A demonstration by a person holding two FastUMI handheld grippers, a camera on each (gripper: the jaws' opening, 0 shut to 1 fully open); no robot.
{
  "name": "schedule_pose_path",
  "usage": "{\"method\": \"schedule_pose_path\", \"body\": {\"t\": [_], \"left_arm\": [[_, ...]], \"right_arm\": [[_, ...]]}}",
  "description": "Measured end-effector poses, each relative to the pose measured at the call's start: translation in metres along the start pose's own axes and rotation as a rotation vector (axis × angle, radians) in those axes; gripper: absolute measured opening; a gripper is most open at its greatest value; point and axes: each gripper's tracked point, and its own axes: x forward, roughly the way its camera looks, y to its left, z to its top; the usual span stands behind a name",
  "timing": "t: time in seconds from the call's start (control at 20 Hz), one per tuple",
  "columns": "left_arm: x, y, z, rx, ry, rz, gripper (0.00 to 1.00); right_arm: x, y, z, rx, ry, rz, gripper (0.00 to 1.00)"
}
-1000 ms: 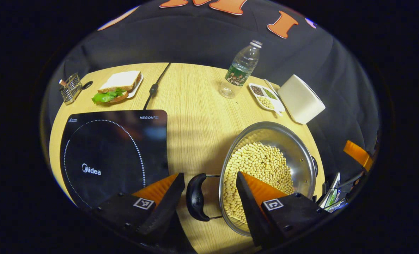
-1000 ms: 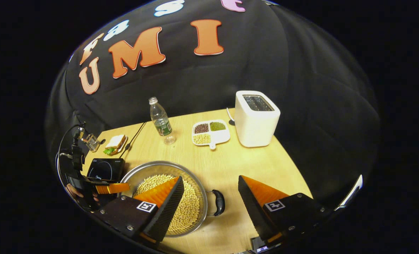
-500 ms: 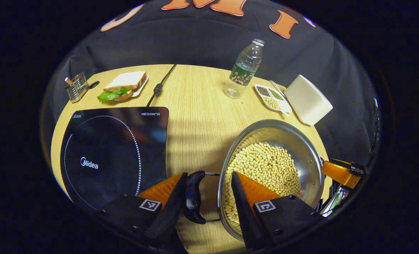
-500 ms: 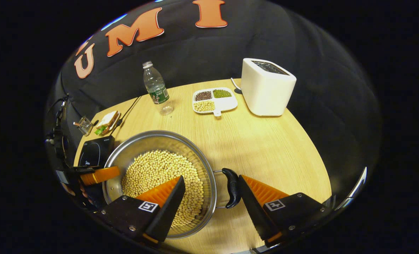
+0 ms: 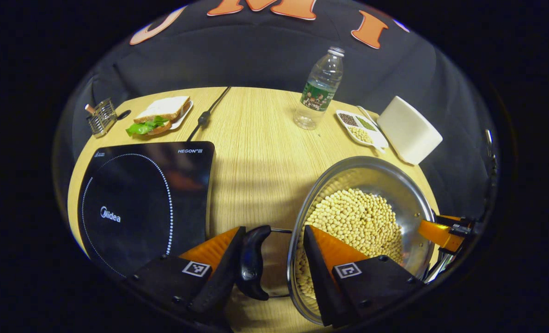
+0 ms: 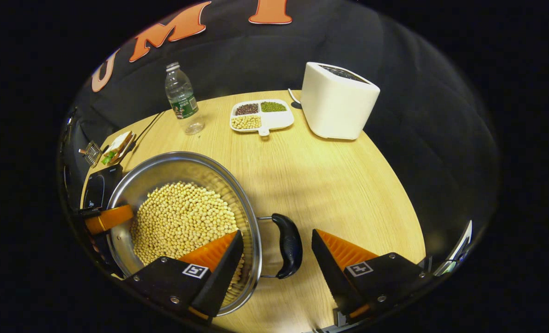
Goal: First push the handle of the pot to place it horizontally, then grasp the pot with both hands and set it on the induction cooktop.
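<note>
Left gripper view: the left gripper has its jaws spread astride the pot's near handle (one finger touches it). Right gripper view: the right gripper is spread around the other handle; the pot sits on the desk.

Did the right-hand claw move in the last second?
Yes. In the left gripper view, the right claw came in from the table's edge toward the pot's rim.

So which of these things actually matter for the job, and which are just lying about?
For the job: pot of soybeans, its handles, induction cooktop, left gripper, right gripper.

Lying about: water bottle, toaster, divided dish, sandwich, wire rack.
</note>
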Motion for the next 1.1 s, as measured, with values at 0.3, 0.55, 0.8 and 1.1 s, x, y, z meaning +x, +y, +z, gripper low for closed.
{"method": "schedule_pose_path", "body": {"t": [0.3,0.55,0.8,1.1], "left_arm": [[0.002,0.005,0.008,-0.001,-0.100,0.023,0.81],[0.005,0.003,0.007,0.070,-0.131,0.060,0.82],[0.005,0.003,0.011,0.117,-0.101,0.061,0.77],[-0.009,0.007,0.023,0.102,-0.104,0.078,0.72]], "right_arm": [[0.012,0.010,-0.010,0.043,-0.003,0.027,0.82],[0.013,0.014,-0.014,0.056,0.012,0.027,0.72],[0.012,0.015,-0.017,0.093,0.059,0.029,0.66],[0.000,0.016,-0.010,0.098,0.054,0.075,0.57]]}}
